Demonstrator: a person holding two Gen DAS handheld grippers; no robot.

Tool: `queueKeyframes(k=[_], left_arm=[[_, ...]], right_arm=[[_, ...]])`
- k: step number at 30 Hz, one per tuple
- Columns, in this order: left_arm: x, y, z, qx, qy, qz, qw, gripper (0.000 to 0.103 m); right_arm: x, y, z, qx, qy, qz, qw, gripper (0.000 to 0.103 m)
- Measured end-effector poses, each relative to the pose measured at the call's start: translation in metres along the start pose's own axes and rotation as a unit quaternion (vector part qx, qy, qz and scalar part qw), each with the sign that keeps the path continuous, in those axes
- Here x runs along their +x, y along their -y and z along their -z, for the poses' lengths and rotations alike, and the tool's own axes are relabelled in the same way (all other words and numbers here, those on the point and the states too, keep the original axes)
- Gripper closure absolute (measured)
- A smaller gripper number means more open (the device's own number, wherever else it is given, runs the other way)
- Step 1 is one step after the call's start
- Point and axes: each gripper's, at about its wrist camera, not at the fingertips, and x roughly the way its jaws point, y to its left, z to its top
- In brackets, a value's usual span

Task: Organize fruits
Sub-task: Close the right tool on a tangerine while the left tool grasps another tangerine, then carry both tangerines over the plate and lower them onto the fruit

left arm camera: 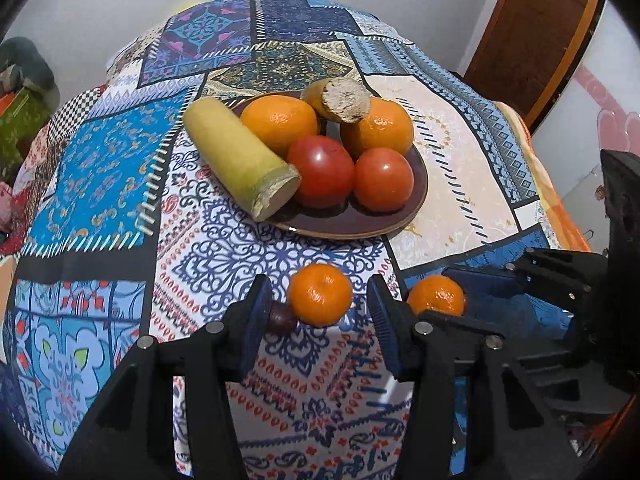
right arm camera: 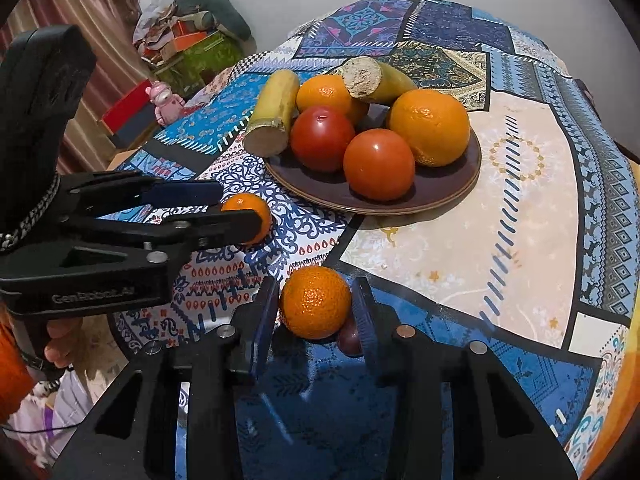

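Note:
Two small tangerines lie on the patterned cloth in front of a brown plate (left arm camera: 360, 232) (right arm camera: 400, 208). My left gripper (left arm camera: 318, 286) (right arm camera: 240, 206) is open around the left tangerine (left arm camera: 320, 294) (right arm camera: 250, 216), with gaps on both sides and a small dark brown fruit (left arm camera: 282, 318) by its left pad. My right gripper (right arm camera: 316, 286) (left arm camera: 440, 294) is shut on the right tangerine (right arm camera: 314, 302) (left arm camera: 436, 294), both pads against its skin; another dark brown fruit (right arm camera: 350, 338) sits behind it. The plate holds two oranges, two red tomatoes and two yellow-green stalk pieces.
One stalk piece (left arm camera: 240, 160) overhangs the plate's left rim. The table (left arm camera: 100, 184) drops away at its rounded edges. A wooden door (left arm camera: 532, 40) stands far right; a clutter pile (right arm camera: 192, 28) and pink toy (right arm camera: 162, 100) lie beyond the left edge. A hand (right arm camera: 60, 340) holds the left gripper.

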Motion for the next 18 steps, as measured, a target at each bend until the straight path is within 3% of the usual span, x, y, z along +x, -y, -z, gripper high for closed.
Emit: queueKeyframes(k=[6,7,8,18], left_arm=[[0.013,0.002,-0.002,0.016,-0.012,0.001,0.9998,0.055],[0.013,0.002,-0.002,0.016,-0.014,0.009,0.9997,0.058],[0.014,0.001,-0.002,0.014,-0.015,0.013,0.9997,0.068],[-0.008,-0.005,-0.005,-0.001,0.007,0.024,0.9997,0.068]], right_arm=[[0.002,0.0,-0.001,-0.01,-0.001,-0.003,1.0,0.068],[0.002,0.0,-0.001,-0.008,0.001,-0.004,1.0,0.068],[0.001,0.0,0.0,-0.007,0.003,-0.004,1.0,0.068],[-0.018,0.008,-0.007,0.011,0.039,-0.001,0.999,0.068]])
